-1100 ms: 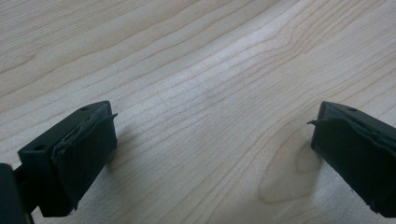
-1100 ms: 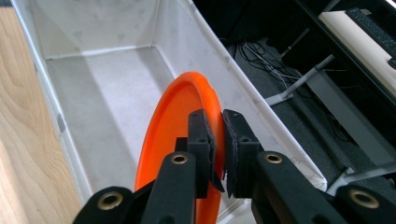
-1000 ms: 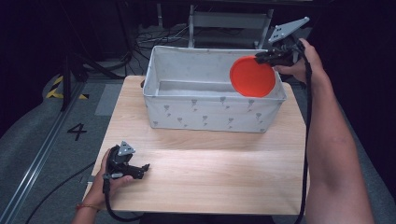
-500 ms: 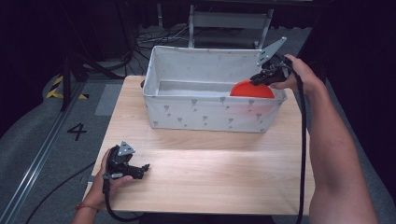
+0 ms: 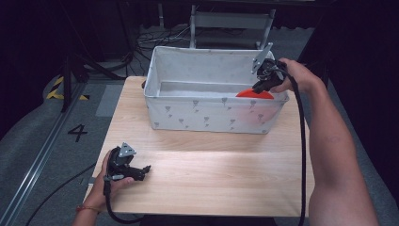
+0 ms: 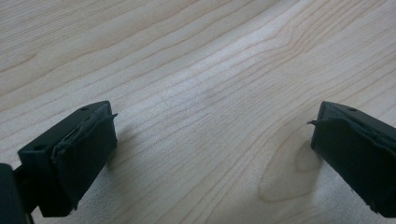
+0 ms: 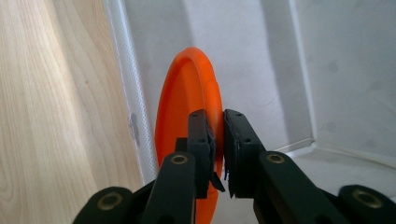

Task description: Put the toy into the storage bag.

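Lowered into the bin (image 5: 207, 110), right gripper (image 5: 261, 84) clamps orange plate (image 5: 254, 94); left gripper (image 5: 141, 170) gapes.

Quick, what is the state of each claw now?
Left claw: open, holding nothing, over the table.
Right claw: closed on the orange plate, inside the bin.

Right gripper (image 5: 259, 87) pinched tight, arm outstretched; left gripper (image 5: 141, 170) low, jaws wide apart.

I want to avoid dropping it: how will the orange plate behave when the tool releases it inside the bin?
The orange plate looks thin and stiff, probably light. The right tool pinches its rim on edge, so it may tip flat or roll against the bin wall.
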Demonstrator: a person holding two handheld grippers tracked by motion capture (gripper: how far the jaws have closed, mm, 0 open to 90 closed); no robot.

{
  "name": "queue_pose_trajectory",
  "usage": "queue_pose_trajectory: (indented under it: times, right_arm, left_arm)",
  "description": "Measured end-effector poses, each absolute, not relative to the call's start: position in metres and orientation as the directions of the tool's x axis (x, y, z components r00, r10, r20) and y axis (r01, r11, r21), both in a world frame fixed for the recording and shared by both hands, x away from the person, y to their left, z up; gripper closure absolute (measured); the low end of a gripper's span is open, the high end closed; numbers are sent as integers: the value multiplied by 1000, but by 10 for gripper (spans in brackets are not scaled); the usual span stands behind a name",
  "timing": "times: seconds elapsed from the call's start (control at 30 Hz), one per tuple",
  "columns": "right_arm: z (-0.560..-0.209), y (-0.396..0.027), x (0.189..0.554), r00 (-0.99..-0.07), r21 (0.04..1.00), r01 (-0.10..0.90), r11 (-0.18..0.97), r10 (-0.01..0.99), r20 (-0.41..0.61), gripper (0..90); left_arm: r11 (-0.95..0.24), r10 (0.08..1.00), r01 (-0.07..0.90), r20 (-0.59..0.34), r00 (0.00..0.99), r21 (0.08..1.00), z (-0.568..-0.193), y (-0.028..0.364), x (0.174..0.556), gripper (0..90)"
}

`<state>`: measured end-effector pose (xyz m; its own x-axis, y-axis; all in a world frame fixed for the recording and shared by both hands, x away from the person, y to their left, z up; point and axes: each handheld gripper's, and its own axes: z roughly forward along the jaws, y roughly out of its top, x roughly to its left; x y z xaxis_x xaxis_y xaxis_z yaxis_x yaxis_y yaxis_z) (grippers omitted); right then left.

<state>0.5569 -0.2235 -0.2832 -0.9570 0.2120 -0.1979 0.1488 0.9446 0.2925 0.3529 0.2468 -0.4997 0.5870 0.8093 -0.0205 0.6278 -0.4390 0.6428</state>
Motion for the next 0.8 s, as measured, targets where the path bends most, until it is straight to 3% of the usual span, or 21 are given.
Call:
queue_pose_trajectory:
  times: [0.33, 0.8]
  right_arm:
    - [-303, -203, 560, -976, 173, 125, 977, 153, -157, 812]
    - [-307, -207, 567, -971, 183, 172, 968, 198, -135, 845]
  left_arm:
    - [-438, 809, 629, -23, 587, 642, -500, 247, 353, 5]
    - [-439, 809, 628, -22, 588, 642, -500, 247, 353, 5]
